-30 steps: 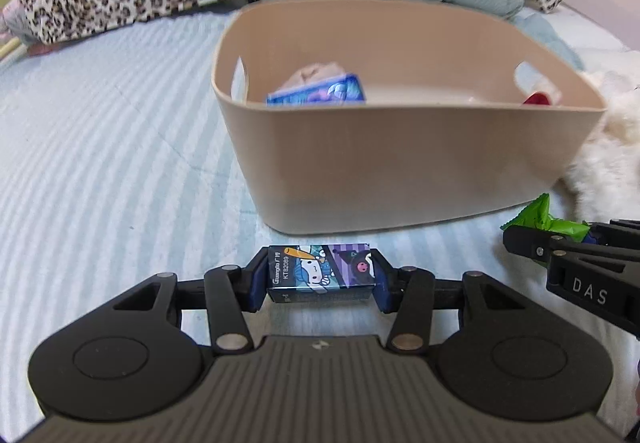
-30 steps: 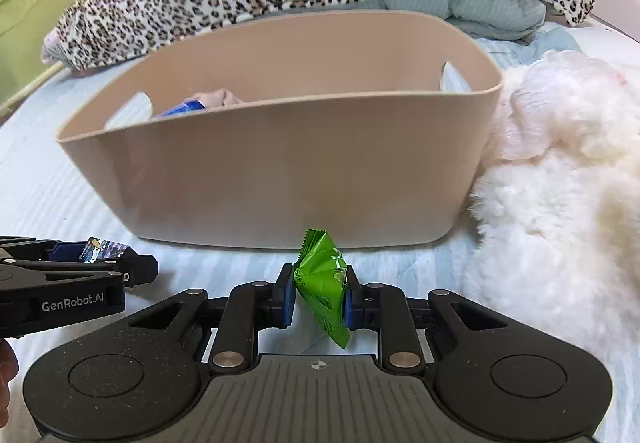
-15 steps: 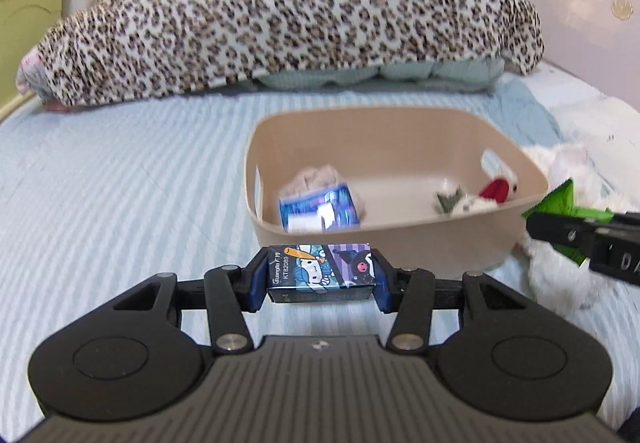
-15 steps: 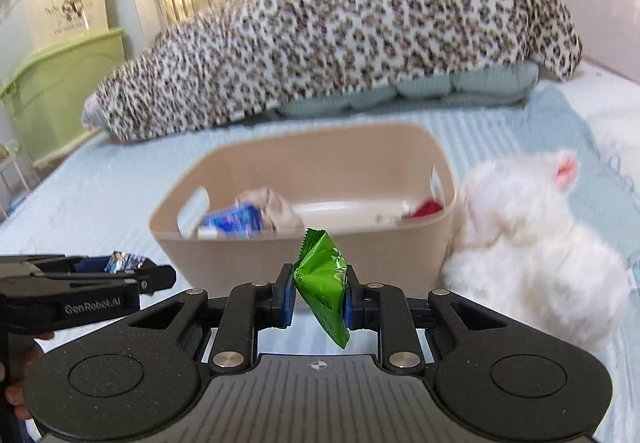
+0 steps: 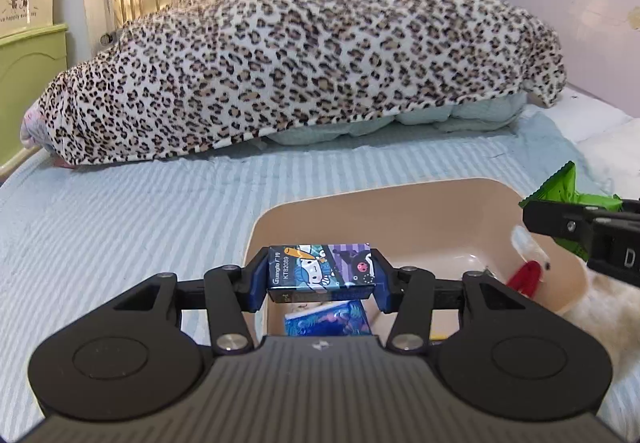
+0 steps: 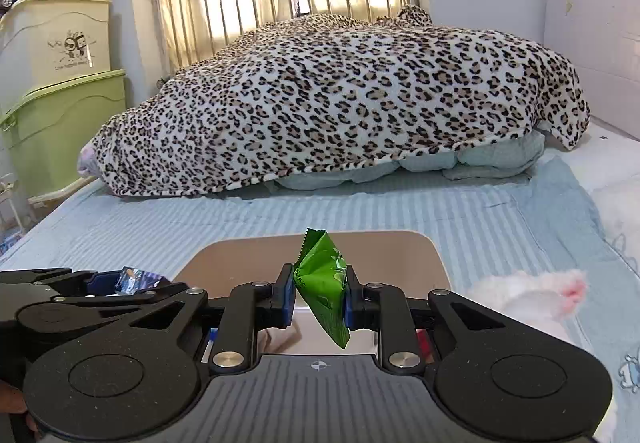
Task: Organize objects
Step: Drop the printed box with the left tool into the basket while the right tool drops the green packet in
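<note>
My left gripper [image 5: 320, 273] is shut on a small cartoon-printed box [image 5: 320, 267] and holds it above the left end of the beige plastic basket [image 5: 360, 203]. My right gripper [image 6: 318, 295] is shut on a green snack packet [image 6: 322, 283] above the same basket [image 6: 248, 255]. In the left wrist view the packet [image 5: 560, 191] shows at the right edge. In the basket lie a blue packet [image 5: 328, 323] and a red-and-white toy [image 5: 526, 273]. The left gripper with its box [image 6: 134, 279] shows at the left of the right wrist view.
The basket stands on a striped light-blue bed sheet [image 5: 120, 223]. A leopard-print blanket [image 5: 300, 63] is heaped at the back. A white plush toy [image 6: 536, 291] lies right of the basket. Green and cream storage bins [image 6: 52, 91] stand left of the bed.
Both grippers have risen from bed level in front of the basket to above it, each still holding its object. The basket interior now lies below them.
</note>
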Demonstrator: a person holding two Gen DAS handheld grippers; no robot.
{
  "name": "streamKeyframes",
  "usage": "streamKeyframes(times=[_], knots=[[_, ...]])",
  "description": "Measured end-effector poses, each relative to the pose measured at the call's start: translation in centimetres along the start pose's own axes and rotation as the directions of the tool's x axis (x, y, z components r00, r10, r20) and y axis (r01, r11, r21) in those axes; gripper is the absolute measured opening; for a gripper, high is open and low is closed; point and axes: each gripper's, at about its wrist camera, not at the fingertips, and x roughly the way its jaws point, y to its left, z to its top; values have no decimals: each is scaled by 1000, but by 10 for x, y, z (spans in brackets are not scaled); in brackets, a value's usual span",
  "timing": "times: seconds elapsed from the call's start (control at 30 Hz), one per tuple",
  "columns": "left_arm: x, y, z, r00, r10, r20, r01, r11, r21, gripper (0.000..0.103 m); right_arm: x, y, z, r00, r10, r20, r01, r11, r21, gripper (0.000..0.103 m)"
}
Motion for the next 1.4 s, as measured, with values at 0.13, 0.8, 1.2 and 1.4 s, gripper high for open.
streamKeyframes(times=[0.13, 0.8, 1.2, 1.4], knots=[[27, -8, 5, 998, 22, -62, -20, 999, 34, 52, 27, 2, 6, 999, -29, -36, 28, 999, -25, 21], [73, 0, -18, 950, 66, -305, -57, 998, 38, 77, 89, -3, -32, 955, -103, -278, 99, 995, -30, 48], [13, 3, -13, 973, 18, -230, -16, 1000, 10, 82, 14, 6, -17, 975, -123, -184, 119, 992, -34, 83], [-25, 3, -11, 984, -9, -175, 10, 1000, 4, 83, -26, 10, -15, 979, -132, -154, 131, 991, -18, 89]])
